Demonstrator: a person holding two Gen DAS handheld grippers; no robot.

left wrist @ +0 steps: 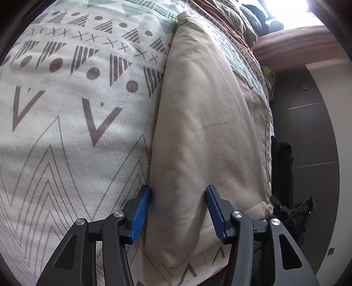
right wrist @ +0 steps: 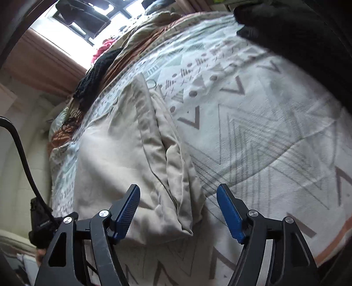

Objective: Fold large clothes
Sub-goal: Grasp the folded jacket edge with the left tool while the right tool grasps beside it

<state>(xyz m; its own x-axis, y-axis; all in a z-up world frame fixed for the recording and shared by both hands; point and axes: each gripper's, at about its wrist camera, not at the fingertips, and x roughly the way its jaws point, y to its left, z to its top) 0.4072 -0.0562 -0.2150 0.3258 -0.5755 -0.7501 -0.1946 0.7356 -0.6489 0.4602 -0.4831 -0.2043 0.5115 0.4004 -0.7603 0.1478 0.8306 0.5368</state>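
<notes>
Seemingly mid-fold, a beige garment (left wrist: 198, 123) lies as a long folded strip on a bed covered by a patterned bedspread (left wrist: 66, 99) of triangles, dots and chevrons. From the left wrist view, the left gripper (left wrist: 178, 211) hangs over the near end of that strip with its blue pads (left wrist: 140, 215) spread apart; the left pad sits right at the strip's left folded edge and the right pad stands over the cloth, neither pinching it, so the gripper is released. The strip runs away from the camera toward a heap of brown and dark bedding (left wrist: 237, 19) near a bright window. A dark floor (left wrist: 312, 136) shows to the right, beyond the bed's edge.

From the right wrist view, the right gripper (right wrist: 178, 211) is likewise released, its jaws wide. Between them lies the near corner of the beige garment (right wrist: 136, 158), layered with a folded flap along its right side; the pads (right wrist: 231, 213) do not press on it. The patterned bedspread (right wrist: 264, 123) stretches to the right. A black cable (right wrist: 22, 154) curves down at the left, and a dark knitted item (right wrist: 96, 72) lies farther up the bed.
</notes>
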